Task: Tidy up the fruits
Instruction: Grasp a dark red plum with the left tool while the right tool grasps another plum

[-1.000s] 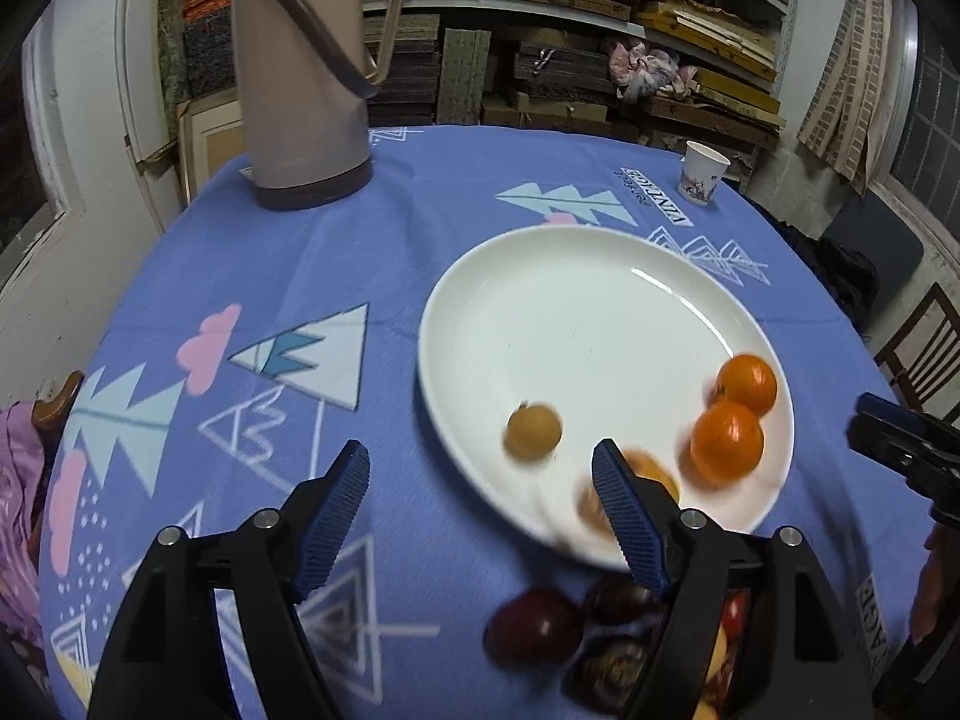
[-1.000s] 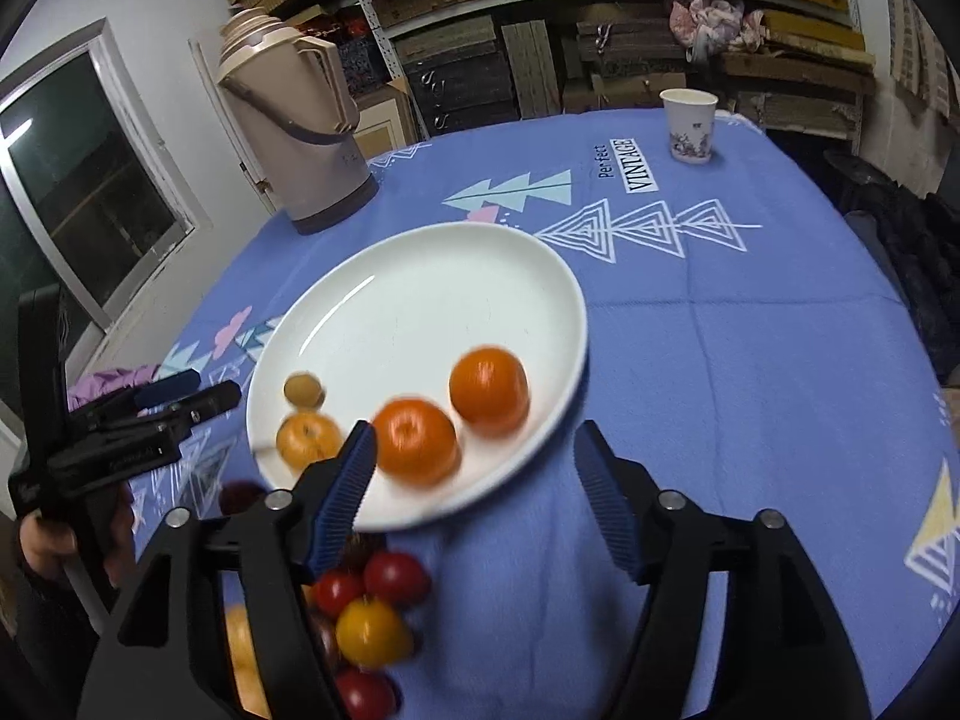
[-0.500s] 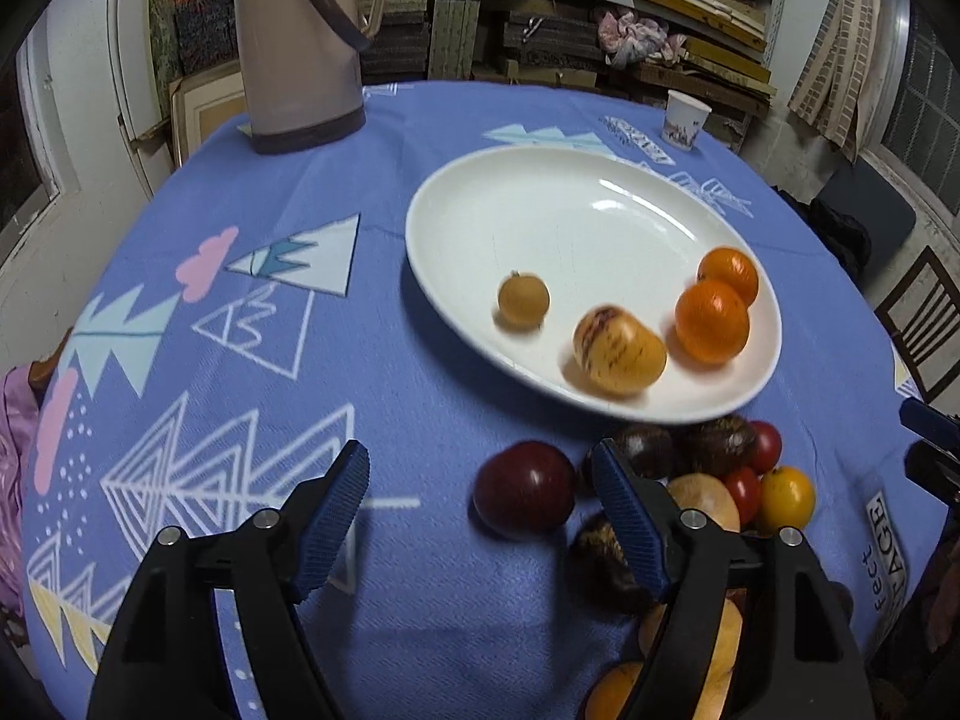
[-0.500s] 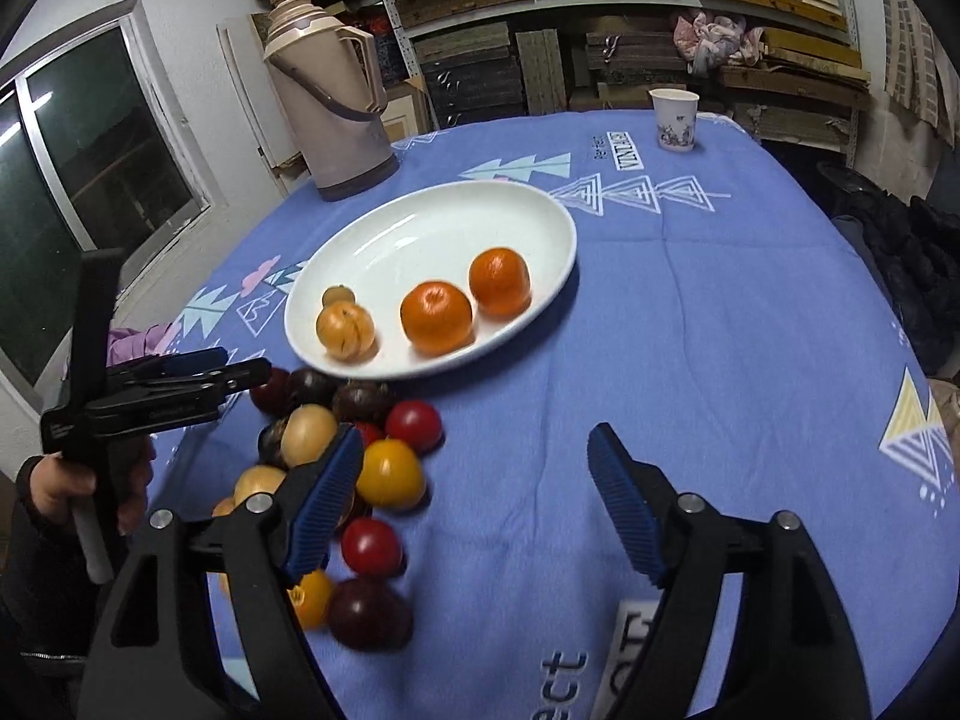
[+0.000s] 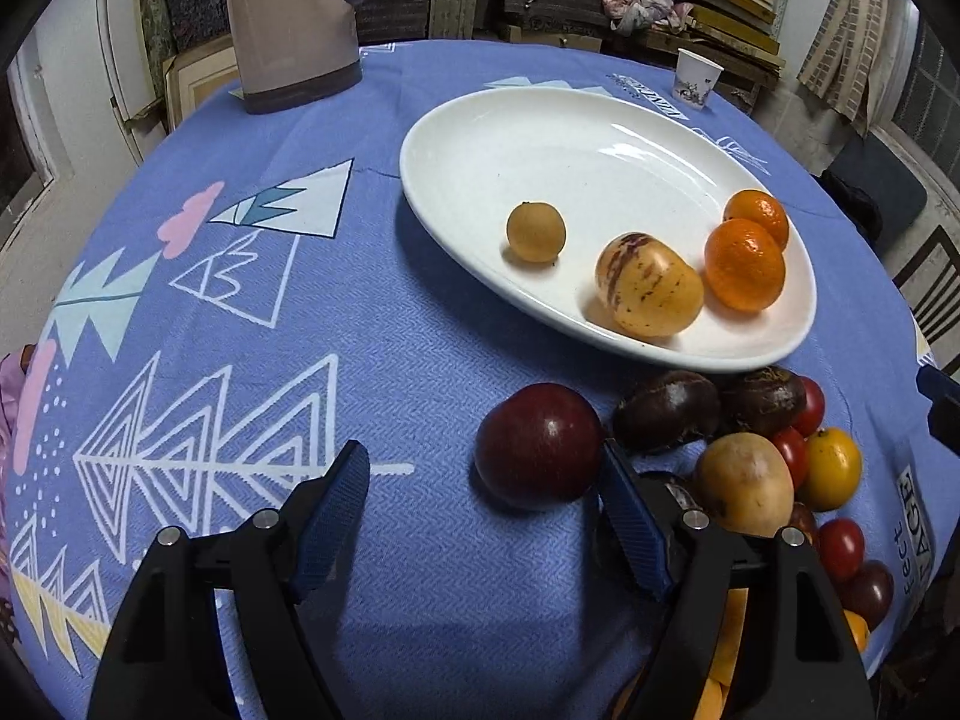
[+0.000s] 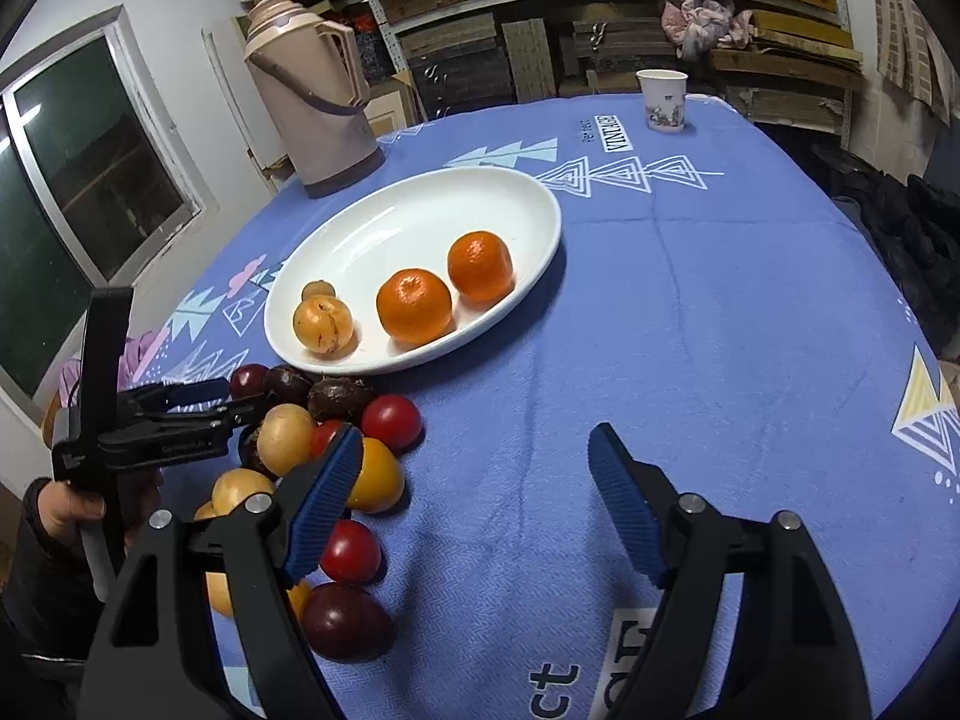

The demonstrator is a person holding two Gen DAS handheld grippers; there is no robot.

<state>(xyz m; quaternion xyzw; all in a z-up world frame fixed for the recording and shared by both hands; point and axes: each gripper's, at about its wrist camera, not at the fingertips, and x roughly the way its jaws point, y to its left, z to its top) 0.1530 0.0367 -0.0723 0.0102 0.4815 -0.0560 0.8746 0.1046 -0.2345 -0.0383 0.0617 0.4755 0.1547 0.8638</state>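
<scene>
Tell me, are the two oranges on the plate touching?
Cannot tell. In the left wrist view the oranges overlap; the right wrist view shows no clear gap.

1. Left gripper (image 5: 480, 498) spread wide, nothing between the fingers, low over the blue patterned surface (image 5: 240, 360).
2. Dark red plum (image 5: 538, 446) on the cloth, just beside the right finger (image 5: 630, 516).
3. White plate (image 5: 480, 144) holds a small tan fruit (image 5: 535, 231), a speckled yellow fruit (image 5: 648, 285) and two oranges (image 5: 744, 264), the oranges touching.
4. Pile of dark, yellow and red fruit (image 5: 744, 480) beside the plate's near rim.
5. Thermos (image 5: 288, 18) and paper cup (image 5: 696, 78) at the far side.
</scene>
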